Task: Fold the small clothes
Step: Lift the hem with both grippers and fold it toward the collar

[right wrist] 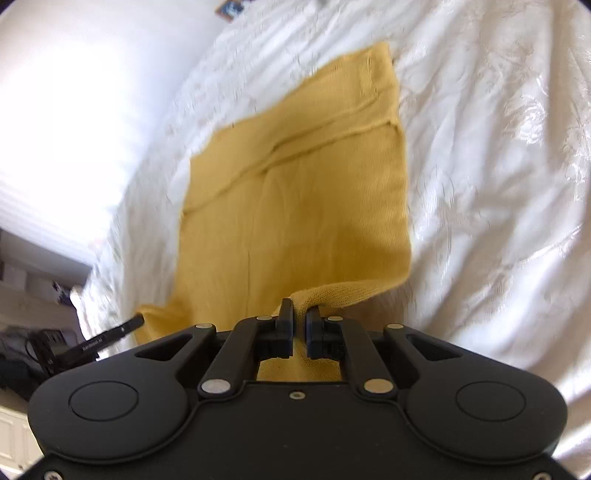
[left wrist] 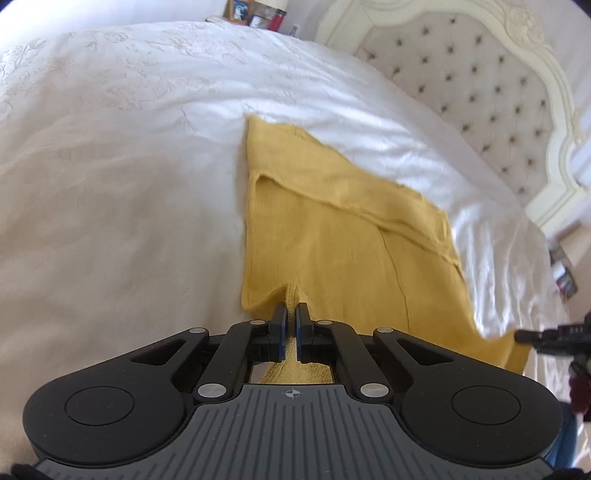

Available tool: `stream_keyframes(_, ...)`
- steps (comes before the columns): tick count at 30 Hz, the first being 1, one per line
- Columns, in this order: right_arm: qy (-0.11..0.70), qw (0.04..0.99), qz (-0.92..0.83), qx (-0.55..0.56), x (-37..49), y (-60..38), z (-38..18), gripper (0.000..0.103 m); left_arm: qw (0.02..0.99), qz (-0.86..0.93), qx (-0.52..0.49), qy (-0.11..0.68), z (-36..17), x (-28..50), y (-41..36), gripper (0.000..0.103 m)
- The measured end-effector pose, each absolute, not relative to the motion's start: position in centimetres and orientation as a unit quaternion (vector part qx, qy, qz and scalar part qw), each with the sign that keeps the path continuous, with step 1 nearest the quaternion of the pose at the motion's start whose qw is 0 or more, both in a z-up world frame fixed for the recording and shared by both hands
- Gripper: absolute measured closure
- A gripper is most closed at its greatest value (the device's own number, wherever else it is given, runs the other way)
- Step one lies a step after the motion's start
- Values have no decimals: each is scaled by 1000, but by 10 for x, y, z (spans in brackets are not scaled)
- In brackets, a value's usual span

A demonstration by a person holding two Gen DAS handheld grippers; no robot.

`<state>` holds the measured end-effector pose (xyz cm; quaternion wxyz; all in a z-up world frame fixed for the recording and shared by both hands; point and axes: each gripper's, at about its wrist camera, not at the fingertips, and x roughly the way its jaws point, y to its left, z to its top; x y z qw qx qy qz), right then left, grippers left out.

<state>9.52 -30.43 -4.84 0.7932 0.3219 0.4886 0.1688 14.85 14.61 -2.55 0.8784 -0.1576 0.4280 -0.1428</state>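
Observation:
A mustard-yellow knit garment [left wrist: 332, 229] lies spread on a white bedspread [left wrist: 122, 147], with a folded band across its far part. My left gripper [left wrist: 291, 314] is shut on the garment's near left edge, and a pinch of knit stands between its blue pads. In the right wrist view the same yellow garment [right wrist: 295, 192] stretches away from me. My right gripper [right wrist: 300, 317] is shut on its near right corner, which is lifted off the bed. The tip of the right gripper [left wrist: 543, 336] shows at the garment's near right corner in the left wrist view.
A cream tufted headboard [left wrist: 480, 85] stands at the right of the bed. Framed pictures and small items [left wrist: 255, 14] sit beyond the bed's far side. The other gripper's black tip [right wrist: 110, 336] shows at lower left in the right wrist view, above dim furniture.

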Motion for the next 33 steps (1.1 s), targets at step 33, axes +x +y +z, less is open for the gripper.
stream_keyframes(33, 402, 828, 78, 384, 195, -339, -106, 51, 884, -114, -161, 424, -65, 252, 145, 74)
